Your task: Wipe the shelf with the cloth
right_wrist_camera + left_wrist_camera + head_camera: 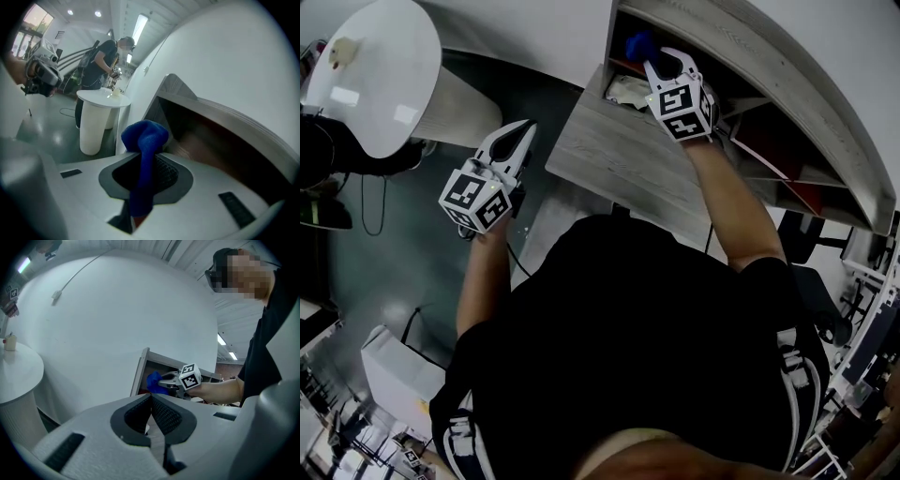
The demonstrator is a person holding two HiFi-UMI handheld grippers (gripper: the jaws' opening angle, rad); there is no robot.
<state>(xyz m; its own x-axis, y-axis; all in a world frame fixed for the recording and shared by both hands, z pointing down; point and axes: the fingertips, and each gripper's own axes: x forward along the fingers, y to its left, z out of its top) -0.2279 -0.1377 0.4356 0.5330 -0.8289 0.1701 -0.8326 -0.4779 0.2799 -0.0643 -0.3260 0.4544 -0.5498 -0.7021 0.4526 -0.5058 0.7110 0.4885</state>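
A blue cloth is pinched between the jaws of my right gripper, bunched up above them. In the head view the right gripper reaches into the opening of the grey wooden shelf, with the blue cloth at its tip near the shelf's left end. The left gripper view shows the same cloth at the shelf's left side. My left gripper hangs left of the shelf over the floor, jaws shut with nothing in them.
A round white pedestal table stands at the left with a small object on it. A white curved wall backs the shelf. A pale item lies inside the shelf. Another person stands far off by a white table.
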